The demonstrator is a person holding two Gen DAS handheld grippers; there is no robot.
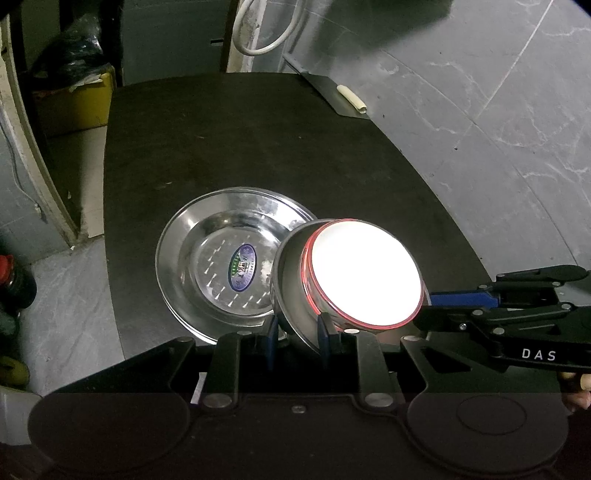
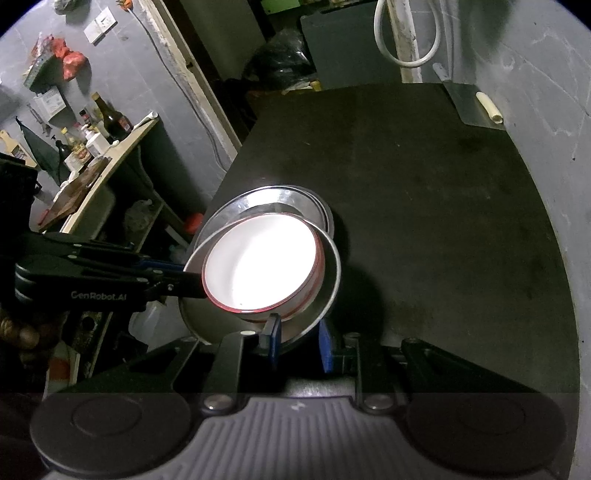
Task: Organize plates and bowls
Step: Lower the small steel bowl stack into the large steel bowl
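Surface: you work over a dark table [image 1: 258, 147] with a rounded far edge; a steel plate [image 1: 207, 266] lies on it near your side
Room: grey marbled floor to the right, a white hose [image 1: 266, 33] looped on the far wall, a yellow bin [image 1: 74, 103] at the far left; in the right wrist view a shelf of bottles [image 2: 92, 129] stands off to the left
Bowls: a white bowl with a red rim [image 1: 365, 273] sits nested inside a steel bowl [image 1: 291, 295]; the pair is tilted and overlaps the steel plate's right side
Left gripper [image 1: 295, 343]: your jaws are nearly closed, pinching the steel bowl's near rim between the blue pads
Right gripper [image 2: 299, 343]: your jaws are likewise narrow, clamped on the steel bowl's rim from the other side
Writing: "DAS" on the right gripper's arm, "GenRobot.AI" on the left one; the plate's oval sticker [image 1: 242, 267] is too small to read
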